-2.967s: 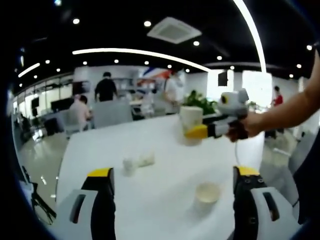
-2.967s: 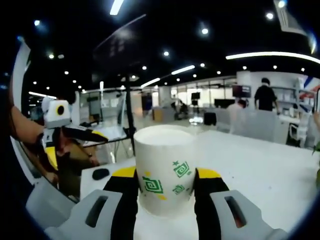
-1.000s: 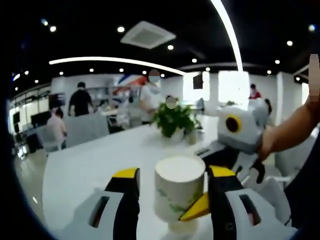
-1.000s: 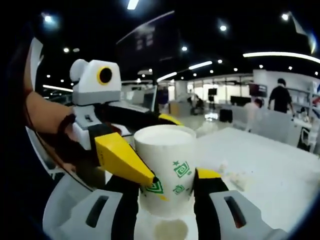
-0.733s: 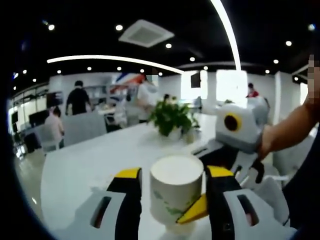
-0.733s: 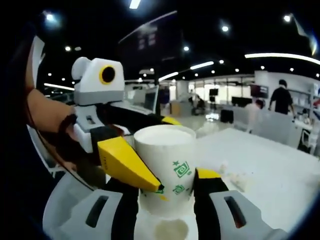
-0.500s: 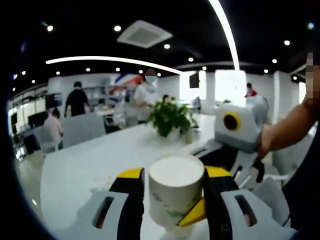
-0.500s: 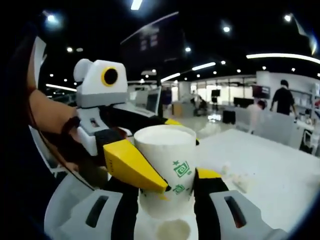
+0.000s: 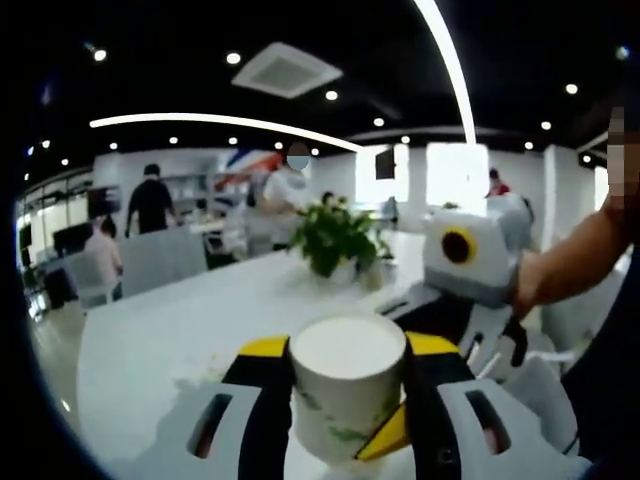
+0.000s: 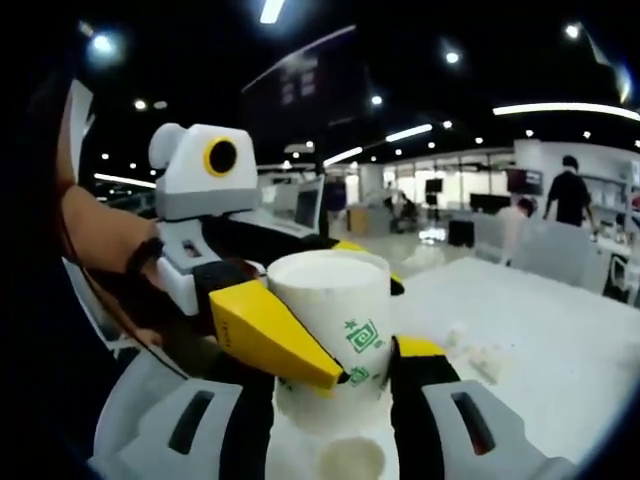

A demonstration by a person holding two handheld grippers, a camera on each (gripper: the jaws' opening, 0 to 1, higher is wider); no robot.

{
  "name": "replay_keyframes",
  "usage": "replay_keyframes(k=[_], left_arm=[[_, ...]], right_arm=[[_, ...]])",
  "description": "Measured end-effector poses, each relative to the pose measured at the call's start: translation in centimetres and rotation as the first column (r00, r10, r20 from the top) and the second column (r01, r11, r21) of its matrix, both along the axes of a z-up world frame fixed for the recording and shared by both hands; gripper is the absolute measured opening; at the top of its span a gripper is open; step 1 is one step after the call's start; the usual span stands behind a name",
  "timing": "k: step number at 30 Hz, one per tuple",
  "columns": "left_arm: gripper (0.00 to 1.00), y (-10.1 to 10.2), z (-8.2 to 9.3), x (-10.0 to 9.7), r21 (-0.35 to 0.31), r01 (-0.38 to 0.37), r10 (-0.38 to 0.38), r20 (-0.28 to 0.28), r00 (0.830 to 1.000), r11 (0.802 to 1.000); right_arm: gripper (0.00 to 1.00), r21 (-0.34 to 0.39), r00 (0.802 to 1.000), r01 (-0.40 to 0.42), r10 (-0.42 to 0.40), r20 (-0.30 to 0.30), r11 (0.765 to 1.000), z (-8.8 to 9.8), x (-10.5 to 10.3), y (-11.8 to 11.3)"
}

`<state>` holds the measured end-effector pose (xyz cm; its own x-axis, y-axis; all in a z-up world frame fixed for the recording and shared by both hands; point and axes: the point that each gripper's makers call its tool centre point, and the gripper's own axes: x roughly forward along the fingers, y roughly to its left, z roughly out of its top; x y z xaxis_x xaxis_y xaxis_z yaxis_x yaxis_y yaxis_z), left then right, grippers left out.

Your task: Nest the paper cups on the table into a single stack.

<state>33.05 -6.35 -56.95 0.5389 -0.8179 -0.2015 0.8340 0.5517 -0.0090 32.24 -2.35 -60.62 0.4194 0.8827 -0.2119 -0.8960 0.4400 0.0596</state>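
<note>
Both grippers meet on one paper cup (image 10: 330, 335), held off the white counter (image 9: 170, 330). In the right gripper view the right gripper (image 10: 330, 400) has its jaws closed on the cup's lower body, one jaw on each side, while the left gripper (image 10: 265, 300) reaches in from the left with one yellow jaw lying across the cup's near wall. In the left gripper view the same cup (image 9: 348, 385) sits between that gripper's own jaws, which press its sides, so the left gripper (image 9: 345, 420) appears to be gripping it too; the right gripper (image 9: 460, 290) shows beyond it at the right.

A second cup (image 10: 350, 460) stands on the counter directly below the held one, mouth up, in the right gripper view. Small crumpled white bits (image 10: 480, 360) lie further off on the right, and a potted plant (image 9: 335, 235) stands at the far end of the counter.

The cup is likely very light, thin-walled and easily crushed. It looks best held low on the body, where the base stiffens it, with gentle pressure, leaving the rim free and round. Squeezing from two grippers at once could dent the wall and make nesting jam.
</note>
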Motion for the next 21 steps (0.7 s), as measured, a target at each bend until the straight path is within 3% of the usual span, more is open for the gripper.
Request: replay_keyframes(k=[9,10,12,14,17,18,21], left_arm=[[0.41,0.6,1.1,0.5,-0.026,-0.016,0.017,0.029,0.999,1.000],[0.41,0.7,1.3,0.6,-0.034,-0.020,0.021,0.029,0.999,0.999],[0.41,1.0,1.8,0.9,-0.057,-0.030,0.032,0.027,0.999,0.998],[0.41,1.2,2.3,1.0,-0.083,-0.037,0.039,0.022,0.999,0.996],[0.41,1.4,3.0,1.2,-0.111,-0.041,0.043,0.021,0.999,0.993],[0.41,1.4,3.1,1.2,-0.117,-0.042,0.044,0.020,0.999,0.992],[0.41,1.6,3.6,1.3,-0.135,-0.039,0.042,0.017,0.999,0.990]], right_arm=[[0.60,-0.010,0.998,0.055,-0.055,0.026,0.998,0.6,1.1,-1.8],[0.64,-0.046,0.998,0.023,-0.021,0.051,0.999,0.4,0.8,-2.2],[0.71,-0.046,0.997,0.016,-0.012,0.071,0.999,0.5,0.7,-2.4],[0.70,-0.041,0.997,0.002,0.001,0.082,0.999,0.8,0.4,-2.8],[0.51,-0.030,0.994,0.027,-0.023,0.109,0.999,1.2,0.7,-3.5],[0.51,-0.015,0.993,0.037,-0.035,0.109,0.999,1.5,0.8,-3.6],[0.64,0.031,0.997,0.040,-0.042,0.068,0.999,1.9,0.8,-3.7]])
